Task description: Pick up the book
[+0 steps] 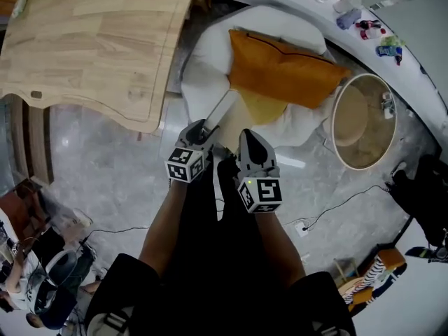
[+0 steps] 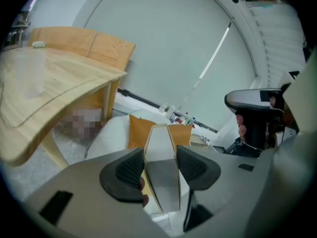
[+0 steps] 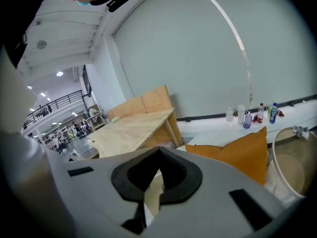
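Note:
The book [image 1: 225, 109] has a grey spine and pale yellowish covers. It hangs in the air in front of the white seat [image 1: 203, 68]. My left gripper [image 1: 203, 128] is shut on it. In the left gripper view the book [image 2: 161, 148] stands upright with a dark pad pressed on each side, and the left gripper [image 2: 161, 168] is clamped around it. My right gripper [image 1: 246, 137] sits close beside the left one, over the book's cover. In the right gripper view the right gripper [image 3: 158, 155] has its tips together, and a cream edge of the book [image 3: 154, 195] shows between the pads.
An orange cushion [image 1: 280, 72] lies on the white seat. A wooden table [image 1: 91, 40] stands at the left and a round tub [image 1: 364, 121] at the right. Bottles [image 1: 364, 26] line the curved ledge. A cable [image 1: 336, 205] runs across the floor.

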{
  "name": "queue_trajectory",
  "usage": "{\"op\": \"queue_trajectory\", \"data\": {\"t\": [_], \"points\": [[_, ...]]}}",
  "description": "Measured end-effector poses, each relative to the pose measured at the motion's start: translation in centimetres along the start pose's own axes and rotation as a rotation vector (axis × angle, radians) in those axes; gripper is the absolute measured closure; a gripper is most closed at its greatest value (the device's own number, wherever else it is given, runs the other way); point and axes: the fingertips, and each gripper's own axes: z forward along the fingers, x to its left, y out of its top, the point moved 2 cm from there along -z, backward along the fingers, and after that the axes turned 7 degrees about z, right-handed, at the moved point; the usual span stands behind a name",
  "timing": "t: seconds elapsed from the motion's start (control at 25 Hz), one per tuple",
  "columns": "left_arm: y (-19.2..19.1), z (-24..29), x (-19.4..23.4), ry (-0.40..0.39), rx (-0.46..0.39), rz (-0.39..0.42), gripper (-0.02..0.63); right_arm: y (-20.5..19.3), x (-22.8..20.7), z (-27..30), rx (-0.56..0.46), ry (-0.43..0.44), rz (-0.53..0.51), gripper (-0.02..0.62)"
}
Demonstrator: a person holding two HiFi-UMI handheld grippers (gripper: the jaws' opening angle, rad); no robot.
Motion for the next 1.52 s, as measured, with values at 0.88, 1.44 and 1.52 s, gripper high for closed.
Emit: {"op": "queue_trajectory", "data": {"t": [0.88, 1.44, 1.52], "points": [[5.8, -9.5, -10.2, 0.012, -0.097, 0.064, 0.388, 6.5, 3.1, -12.6, -0.148, 0.112, -0.111, 0.594], [8.1, -15.3, -12.8, -0.087, -0.090, 0.169, 0.388, 6.8, 5.3, -16.6, -0.182, 0.054, -0.158, 0.594], [8.9, -16.2, -12.7, -0.084, -0.101, 0.195, 0.388, 6.6, 6.0, -16.7, -0.181, 0.044, -0.166, 0.594]]}}
